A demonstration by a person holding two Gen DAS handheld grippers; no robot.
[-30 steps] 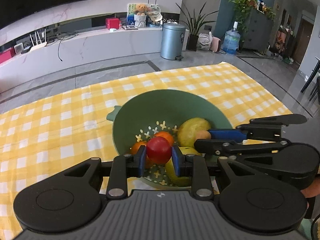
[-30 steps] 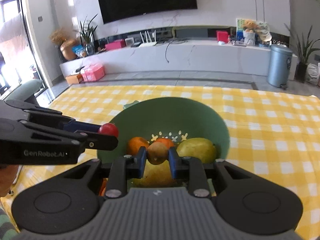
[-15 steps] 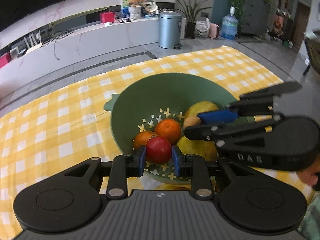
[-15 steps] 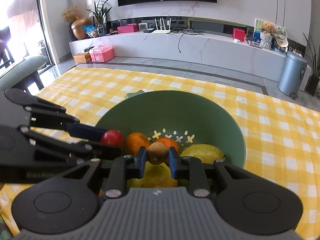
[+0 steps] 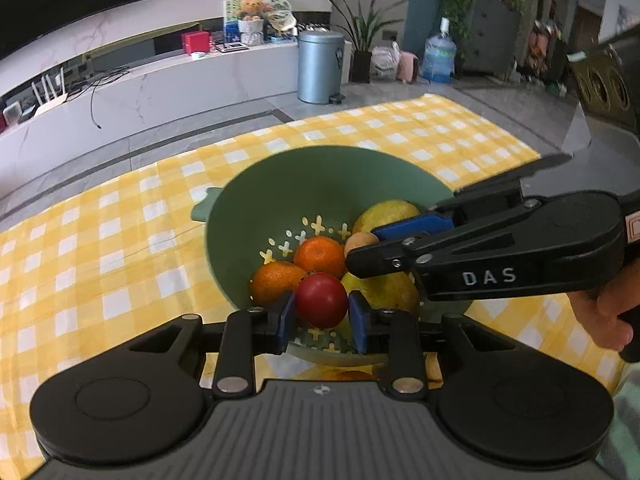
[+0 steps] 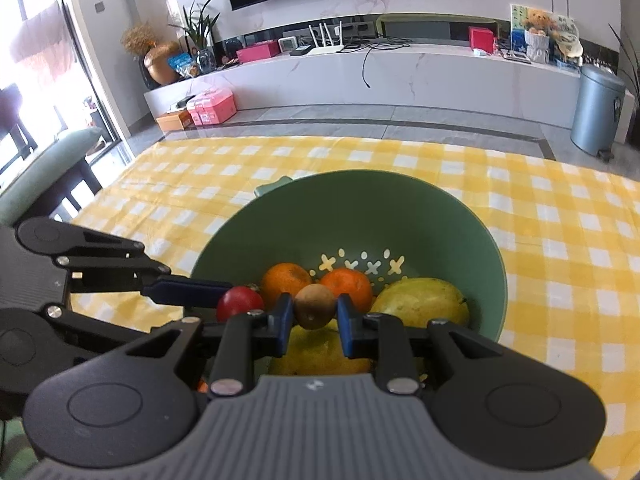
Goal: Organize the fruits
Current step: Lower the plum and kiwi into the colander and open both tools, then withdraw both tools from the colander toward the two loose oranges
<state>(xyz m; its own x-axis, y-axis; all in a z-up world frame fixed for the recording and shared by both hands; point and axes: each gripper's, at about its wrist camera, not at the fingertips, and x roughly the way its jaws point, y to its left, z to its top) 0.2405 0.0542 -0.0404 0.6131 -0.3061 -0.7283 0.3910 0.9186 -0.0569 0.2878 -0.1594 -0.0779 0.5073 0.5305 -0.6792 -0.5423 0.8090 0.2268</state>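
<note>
Opening our left gripper (image 5: 322, 316) is what we are doing at this moment: a second ago its blue pads were clamped tight on the red fruit (image 5: 321, 299), and now they are drawing apart, with a sliver of gap showing on each side while the fruit still sits between them. Since then we have been lowering both fruits from above the rim into the green colander bowl (image 5: 280, 184), so the red one is now hanging just over the two oranges (image 5: 320, 255) and beside the yellow-green mangoes (image 6: 424, 300). We are judging this as the release that drops it into the pile. Our right gripper (image 6: 314, 314) is staying clamped on the small brown fruit (image 6: 314, 306), holding it low over the bowl's middle, on the yellow checked cloth (image 6: 560, 240). That one is waiting its turn, so we are expecting its release to come next.
</note>
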